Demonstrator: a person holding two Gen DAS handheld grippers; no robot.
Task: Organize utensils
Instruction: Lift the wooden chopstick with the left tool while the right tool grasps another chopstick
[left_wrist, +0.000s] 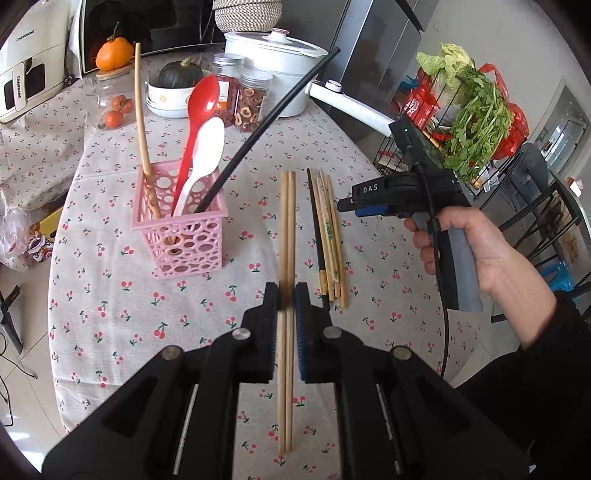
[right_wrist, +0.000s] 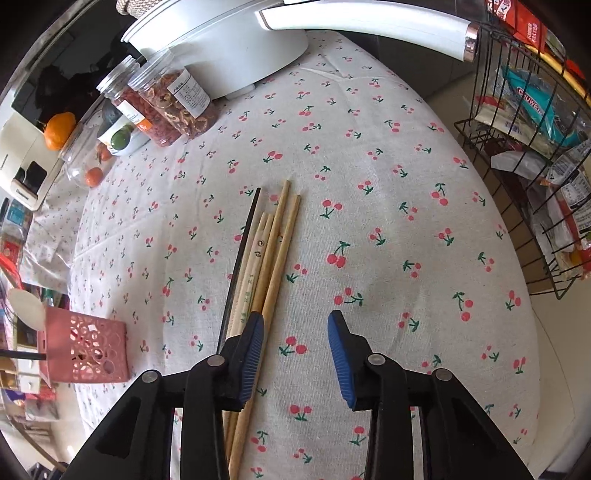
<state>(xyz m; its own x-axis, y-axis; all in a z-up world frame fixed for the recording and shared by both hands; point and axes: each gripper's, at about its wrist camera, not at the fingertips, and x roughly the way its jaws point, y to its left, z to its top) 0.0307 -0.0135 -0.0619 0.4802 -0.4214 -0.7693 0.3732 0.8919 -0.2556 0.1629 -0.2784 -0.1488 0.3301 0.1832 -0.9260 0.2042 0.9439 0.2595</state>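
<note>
- My left gripper (left_wrist: 286, 295) is pinching a chopstick pair (left_wrist: 286, 221) above the cherry-print tablecloth (left_wrist: 110, 314).
- My right gripper (right_wrist: 296, 325) is hanging with jaws apart, holding nothing, beside loose chopsticks (right_wrist: 273, 251).
- A wire rack (right_wrist: 517, 221) is standing alongside.

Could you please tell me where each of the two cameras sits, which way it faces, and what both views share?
Left wrist: on the left gripper, angled down across the table; shut on a pair of wooden chopsticks, pink basket ahead; the person's right hand shows.
Right wrist: on the right gripper, facing steeply down, jaws apart beside the loose chopsticks.
Shared: those loose chopsticks, the basket, the cherry tablecloth.
</note>
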